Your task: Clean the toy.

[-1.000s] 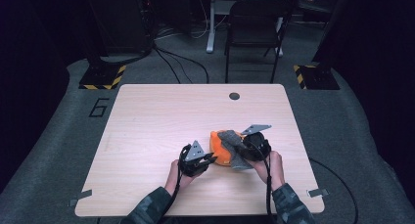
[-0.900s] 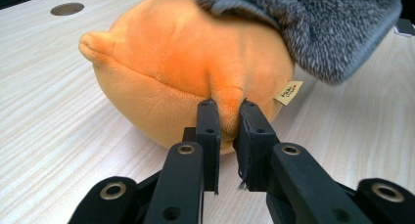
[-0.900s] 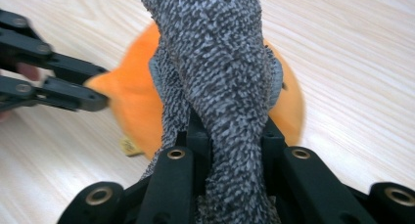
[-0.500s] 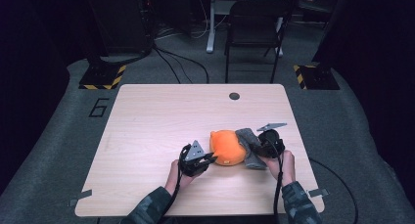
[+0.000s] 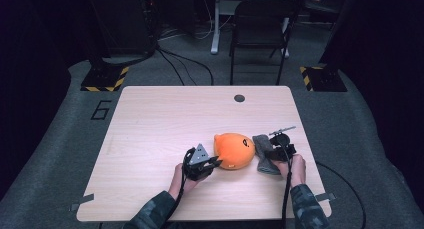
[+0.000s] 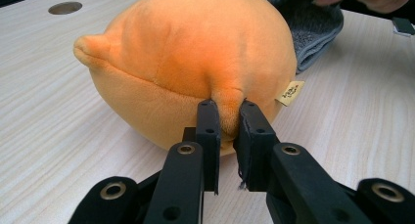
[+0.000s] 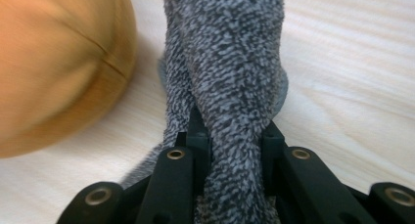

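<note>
One orange plush point(image 5: 234, 150), one grey cloth point(image 5: 265, 154) on table point(image 5: 150, 139). Left gripper point(image 6: 226, 117) fingers pinching plush nub; right gripper point(image 7: 235, 136) fingers clamping cloth.

Camo sleeves point(image 5: 150, 215); black grippers, left point(image 5: 218, 161) with grey three-cornered plate point(image 5: 199, 153), right point(image 5: 270, 154) trailing black cable point(image 5: 287, 189); brass rivets point(image 6: 186, 148).

I see an orange plush point(image 6: 186, 62), paler orange underneath, with a small yellow tag point(image 6: 289, 93). The cloth point(image 7: 230, 62) is mottled grey, flecked dark and light. Both my claws, left point(image 6: 228, 117) and right point(image 7: 235, 141), are black, and the surface point(image 5: 160, 119) is pale wood grain.
</note>
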A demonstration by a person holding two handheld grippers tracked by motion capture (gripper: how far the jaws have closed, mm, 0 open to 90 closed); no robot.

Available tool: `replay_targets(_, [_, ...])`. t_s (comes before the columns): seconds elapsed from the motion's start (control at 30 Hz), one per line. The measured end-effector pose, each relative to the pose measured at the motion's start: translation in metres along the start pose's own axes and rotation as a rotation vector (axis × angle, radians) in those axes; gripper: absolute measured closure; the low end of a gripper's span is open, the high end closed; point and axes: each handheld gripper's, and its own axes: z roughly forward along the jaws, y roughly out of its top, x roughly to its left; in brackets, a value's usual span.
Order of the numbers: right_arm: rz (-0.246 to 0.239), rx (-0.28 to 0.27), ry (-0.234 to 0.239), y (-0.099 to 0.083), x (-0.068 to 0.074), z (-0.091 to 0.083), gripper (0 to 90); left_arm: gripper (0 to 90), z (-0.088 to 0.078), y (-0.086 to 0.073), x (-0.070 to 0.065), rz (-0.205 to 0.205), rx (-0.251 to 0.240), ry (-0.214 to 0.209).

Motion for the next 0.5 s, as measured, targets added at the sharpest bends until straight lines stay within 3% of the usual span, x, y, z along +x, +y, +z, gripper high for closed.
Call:
replay_targets(0.1, [0.012, -0.07, 0.011, 0.004, 0.001, -0.023, 74.6, 80.6, 0.0, 0.0, 0.0, -0.001, -0.001, -0.001])
replay_targets(0.23, [-0.011, -0.194, 0.092, 0.011, 0.018, -0.055, 74.7, 80.6, 0.0, 0.0, 0.0, 0.0, -0.003, -0.001])
replay_targets(0.33, [-0.075, -0.233, 0.153, 0.015, 0.047, -0.065, 74.7, 80.6, 0.0, 0.0, 0.0, -0.001, -0.003, -0.002])
replay_targets(0.43, [-0.132, -0.244, 0.205, 0.015, 0.075, -0.063, 74.7, 80.5, 0.0, 0.0, 0.0, -0.001, -0.004, -0.001])
replay_targets(0.5, [-0.167, -0.238, 0.215, 0.015, 0.092, -0.059, 74.7, 80.5, 0.0, 0.0, 0.0, -0.001, -0.004, 0.0])
